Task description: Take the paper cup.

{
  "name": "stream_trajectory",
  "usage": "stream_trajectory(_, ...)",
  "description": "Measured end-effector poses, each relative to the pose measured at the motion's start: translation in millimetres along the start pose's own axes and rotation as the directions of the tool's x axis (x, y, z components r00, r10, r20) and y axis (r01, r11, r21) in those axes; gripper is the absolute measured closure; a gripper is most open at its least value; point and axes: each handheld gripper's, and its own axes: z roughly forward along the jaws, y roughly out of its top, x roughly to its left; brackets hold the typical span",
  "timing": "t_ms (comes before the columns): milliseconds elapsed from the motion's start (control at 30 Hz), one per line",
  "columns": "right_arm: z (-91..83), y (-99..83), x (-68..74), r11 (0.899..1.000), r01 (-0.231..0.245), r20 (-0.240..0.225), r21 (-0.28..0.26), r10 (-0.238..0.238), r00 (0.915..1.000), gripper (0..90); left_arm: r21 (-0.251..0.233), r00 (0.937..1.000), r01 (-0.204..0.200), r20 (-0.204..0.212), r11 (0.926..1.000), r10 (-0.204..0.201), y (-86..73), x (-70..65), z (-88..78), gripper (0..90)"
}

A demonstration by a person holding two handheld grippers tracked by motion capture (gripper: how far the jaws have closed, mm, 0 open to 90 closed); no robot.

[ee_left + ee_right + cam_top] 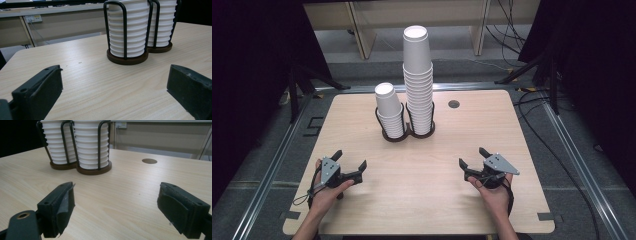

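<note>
Both grippers, left gripper (349, 161) and right gripper (472, 157), are held empty with jaws spread wide, well short of the two cup stacks (418, 80) ahead in the wire holder (404, 134) (the taller stack likely wants a gentle, rim-level grip).
</note>
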Motion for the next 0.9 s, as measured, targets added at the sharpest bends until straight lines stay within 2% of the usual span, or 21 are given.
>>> stream_trajectory(33, -0.8, -0.4, -0.7, 1.000, 0.011, 0.014, -0.012, -0.011, 0.9998, 15.1, -0.008, 1.0000, 0.000, -0.002, 1.0000, 0.000, -0.2, -0.9, 1.8, 0.0)
stream_trajectory(67, -0.8, -0.4, 0.4, 1.000, -0.013, 0.000, -0.009, 0.013, 0.9999, 15.1, 0.007, 1.0000, -0.005, -0.006, 1.0000, 0.005, 0.3, -2.0, 0.8, 0.0)
stream_trajectory(100, -1.5, 0.0, 0.3, 1.000, -0.015, 0.009, -0.009, 0.015, 0.9998, 15.1, 0.011, 0.9998, -0.017, -0.007, 0.9998, 0.017, 0.6, -2.3, 0.8, 0.0)
stream_trajectory(133, -1.7, 0.5, -1.1, 1.000, -0.008, 0.013, -0.015, 0.008, 0.9999, 15.1, 0.018, 0.9999, -0.012, -0.008, 0.9998, 0.012, 0.9, -2.9, 0.5, 0.0)
stream_trajectory(167, -1.4, 0.6, -1.2, 1.000, -0.026, 0.001, -0.016, 0.026, 0.9997, 15.1, 0.006, 0.9999, -0.012, -0.010, 0.9999, 0.012, 0.6, -3.2, 2.2, 0.0)
stream_trajectory(200, -1.2, 1.6, -3.1, 1.000, -0.012, 0.013, -0.025, 0.012, 0.9998, 15.1, -0.005, 0.9999, -0.011, -0.006, 0.9999, 0.011, 0.3, -3.2, 3.9, 0.0)
stream_trajectory(233, -2.4, 2.7, -2.6, 1.000, -0.020, 0.019, -0.013, 0.021, 0.9996, 15.1, 0.011, 0.9999, -0.006, -0.012, 0.9999, 0.007, 1.2, -3.8, 3.6, 0.0)
stream_trajectory(267, -2.1, 4.4, -2.8, 1.000, -0.014, 0.004, -0.024, 0.014, 0.9999, 15.1, 0.010, 0.9999, 0.001, -0.015, 1.0000, -0.001, 1.2, -4.1, 4.3, 0.0)
stream_trajectory(300, -2.2, 5.7, -0.9, 0.999, -0.034, -0.002, -0.026, 0.034, 0.9994, 15.1, 0.008, 0.9999, -0.001, -0.013, 1.0000, 0.001, 1.3, -4.4, 4.7, 0.0)
stream_trajectory(333, -2.9, 7.3, -1.7, 0.999, -0.012, 0.001, -0.038, 0.012, 0.9999, 15.1, 0.008, 0.9999, -0.004, -0.010, 1.0000, 0.004, 1.3, -4.6, 4.6, 0.0)
stream_trajectory(433, -4.0, 10.7, 1.1, 0.999, -0.014, -0.008, -0.030, 0.014, 0.9999, 15.1, -0.005, 0.9999, -0.013, -0.003, 0.9999, 0.013, 0.8, -4.8, 4.1, 0.0)
stream_trajectory(467, -4.6, 13.6, 1.5, 0.999, 0.001, 0.003, -0.037, -0.001, 1.0000, 15.1, -0.027, 1.0000, -0.003, 0.001, 0.9996, 0.003, -0.2, -3.9, 4.2, 0.0)
stream_trajectory(500, -4.2, 14.1, 3.5, 0.999, -0.031, -0.006, -0.034, 0.031, 0.9995, 15.1, -0.025, 1.0000, 0.000, 0.000, 0.9997, 0.000, -0.2, -3.6, 3.7, 0.0)
stream_trajectory(567, -3.5, 15.1, 3.3, 0.999, -0.024, -0.008, -0.045, 0.023, 0.9997, 15.1, -0.023, 1.0000, 0.004, 0.002, 0.9997, -0.004, -0.2, -3.4, 3.3, 0.0)
stream_trajectory(600, -4.0, 16.6, 2.6, 0.999, 0.003, 0.004, -0.045, -0.003, 1.0000, 15.1, -0.001, 1.0000, 0.000, 0.008, 1.0000, 0.000, 0.5, -3.2, 1.4, 0.0)
stream_trajectory(667, -1.8, 18.8, 7.8, 0.999, -0.010, -0.012, -0.035, 0.010, 0.9999, 15.1, -0.010, 0.9999, -0.004, 0.012, 0.9999, 0.004, 0.7, -4.2, 2.4, 0.0)
stream_trajectory(700, -2.3, 19.6, 8.5, 1.000, -0.011, -0.004, -0.023, 0.011, 0.9999, 15.1, -0.010, 0.9999, -0.004, 0.012, 0.9999, 0.004, 0.7, -4.2, 2.4, 0.0)
stream_trajectory(767, 1.1, 21.2, 9.6, 1.000, -0.010, -0.025, -0.025, 0.009, 0.9996, 15.1, -0.021, 0.9997, 0.003, 0.023, 0.9998, -0.003, 3.0, -5.7, 3.7, 0.0)
stream_trajectory(800, 1.1, 21.2, 9.6, 1.000, -0.010, -0.025, -0.025, 0.009, 0.9996, 15.1, -0.028, 0.9995, -0.003, 0.030, 0.9996, 0.003, 5.1, -7.4, 4.6, 0.0)
stream_trajectory(833, 3.2, 24.6, 10.5, 1.000, -0.012, -0.030, -0.028, 0.011, 0.9995, 15.2, -0.015, 0.9991, -0.015, 0.039, 0.9998, 0.016, 11.0, -9.6, 5.6, 0.1)
stream_trajectory(900, 4.2, 29.2, 10.7, 0.999, 0.018, -0.002, -0.036, -0.018, 0.9998, 15.2, -0.020, 0.9987, -0.020, 0.046, 0.9996, 0.021, 16.7, -11.6, 9.1, 0.3)
